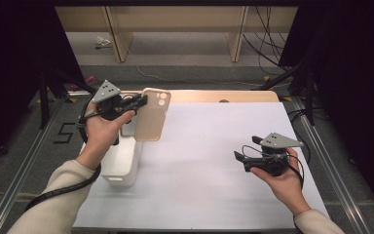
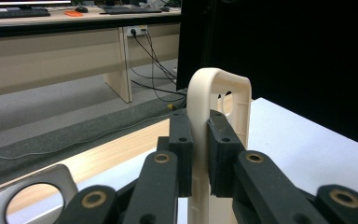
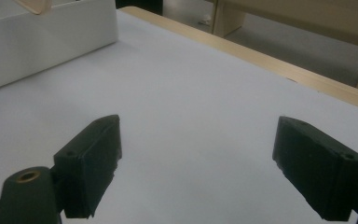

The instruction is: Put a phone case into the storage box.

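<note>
The right claw (image 3: 198, 163) stands wide apart over the bare white worktop (image 3: 191, 79); a white box (image 3: 42, 42), perhaps plastic, sits beyond.

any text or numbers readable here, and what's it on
"5": black mark on the grey floor, left of the table.
Phone case in the left gripper: no print shows.
White box: no label shows.
Right gripper: no marking shows.

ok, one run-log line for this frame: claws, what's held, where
left claw: shut on phone case, held above white box | right claw: open, nothing held, over white table sheet
</note>
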The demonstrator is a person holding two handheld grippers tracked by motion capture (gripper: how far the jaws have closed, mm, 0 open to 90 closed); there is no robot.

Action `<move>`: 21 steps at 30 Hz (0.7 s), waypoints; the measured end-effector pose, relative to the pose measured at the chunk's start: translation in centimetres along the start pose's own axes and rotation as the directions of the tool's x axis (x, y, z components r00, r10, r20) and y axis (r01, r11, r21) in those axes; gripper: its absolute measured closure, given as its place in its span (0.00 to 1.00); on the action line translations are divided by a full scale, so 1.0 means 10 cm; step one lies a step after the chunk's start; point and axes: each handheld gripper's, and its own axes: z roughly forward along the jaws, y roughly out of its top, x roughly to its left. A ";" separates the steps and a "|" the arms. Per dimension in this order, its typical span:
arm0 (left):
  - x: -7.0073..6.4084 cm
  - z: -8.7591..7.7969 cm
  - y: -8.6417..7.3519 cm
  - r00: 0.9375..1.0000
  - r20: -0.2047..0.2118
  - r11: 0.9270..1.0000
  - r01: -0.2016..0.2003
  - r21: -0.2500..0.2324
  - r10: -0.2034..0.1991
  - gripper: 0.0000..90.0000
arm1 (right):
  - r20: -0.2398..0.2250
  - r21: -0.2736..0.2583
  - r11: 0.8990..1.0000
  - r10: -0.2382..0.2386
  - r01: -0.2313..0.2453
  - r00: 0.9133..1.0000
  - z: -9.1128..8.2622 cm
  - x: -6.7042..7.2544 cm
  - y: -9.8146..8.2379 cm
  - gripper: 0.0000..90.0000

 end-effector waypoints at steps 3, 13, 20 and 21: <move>0.04 -0.03 0.01 1.000 -0.007 1.000 0.000 -0.003 0.000 0.91 | 0.002 -0.003 1.000 0.002 -0.002 1.000 0.00 0.00 0.00 0.18; 0.16 -0.12 0.03 1.000 -0.030 1.000 0.006 -0.014 -0.006 0.91 | 0.007 -0.006 1.000 0.010 -0.010 1.000 -0.01 -0.02 0.00 0.18; 0.23 -0.16 0.02 0.999 -0.046 1.000 0.008 -0.019 -0.009 0.91 | 0.012 -0.012 1.000 0.014 -0.014 1.000 -0.01 -0.03 0.00 0.18; 0.24 -0.17 0.02 0.999 -0.048 1.000 0.008 -0.020 -0.009 0.91 | 0.013 -0.013 1.000 0.015 -0.015 1.000 -0.02 -0.03 0.00 0.18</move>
